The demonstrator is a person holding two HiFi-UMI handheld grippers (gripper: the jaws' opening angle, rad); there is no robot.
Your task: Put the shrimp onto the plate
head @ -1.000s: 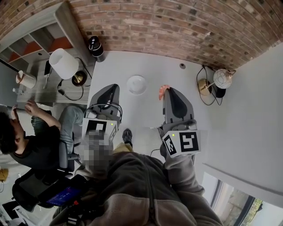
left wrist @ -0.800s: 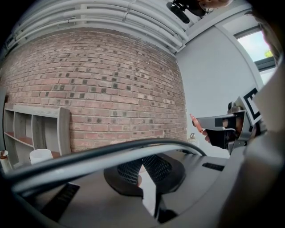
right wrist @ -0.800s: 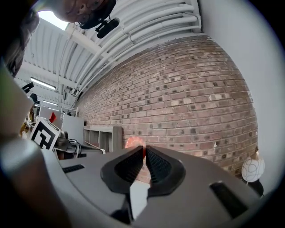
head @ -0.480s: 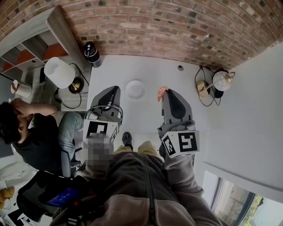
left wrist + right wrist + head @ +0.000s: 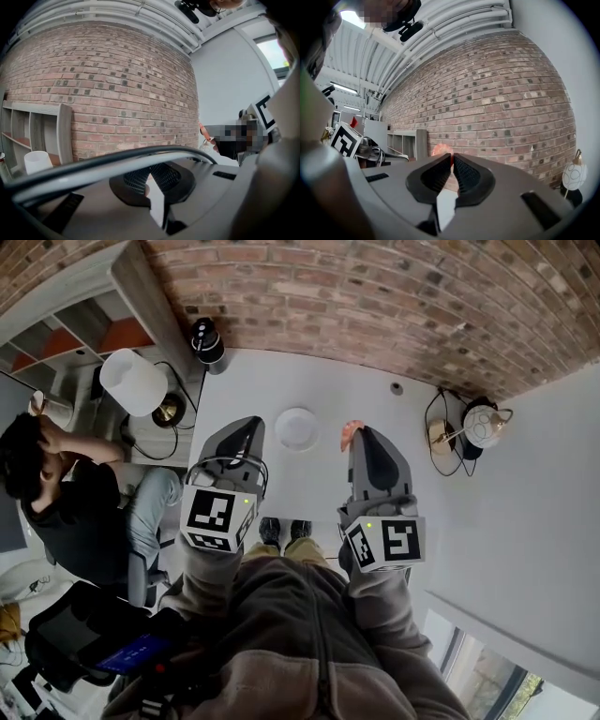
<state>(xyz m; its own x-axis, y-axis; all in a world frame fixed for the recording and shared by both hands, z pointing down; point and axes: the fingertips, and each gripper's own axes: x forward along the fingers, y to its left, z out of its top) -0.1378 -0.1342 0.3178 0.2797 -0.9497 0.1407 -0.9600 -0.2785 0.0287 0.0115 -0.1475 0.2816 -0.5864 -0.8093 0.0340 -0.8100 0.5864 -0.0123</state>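
Note:
A small white plate (image 5: 296, 427) sits on the white table (image 5: 309, 381) between my two grippers. A pink shrimp (image 5: 348, 433) is pinched at the tip of my right gripper (image 5: 357, 435), held in the air just right of the plate. In the right gripper view the shrimp (image 5: 440, 150) pokes out above the closed jaws of the right gripper (image 5: 452, 161). My left gripper (image 5: 251, 425) hovers just left of the plate, shut with nothing in it. The left gripper view shows the left gripper (image 5: 150, 182) with its jaws together and the shrimp (image 5: 203, 131) far right.
A black speaker (image 5: 206, 339) stands at the table's far left corner by the brick wall (image 5: 375, 296). A gold desk lamp (image 5: 473, 427) with cables is at the right. Off the table to the left are a white lamp (image 5: 134, 382), a shelf and a seated person (image 5: 56, 484).
The left gripper has come forward, closer to the plate's left side. The right gripper keeps its hold on the shrimp beside the plate, hardly shifted.

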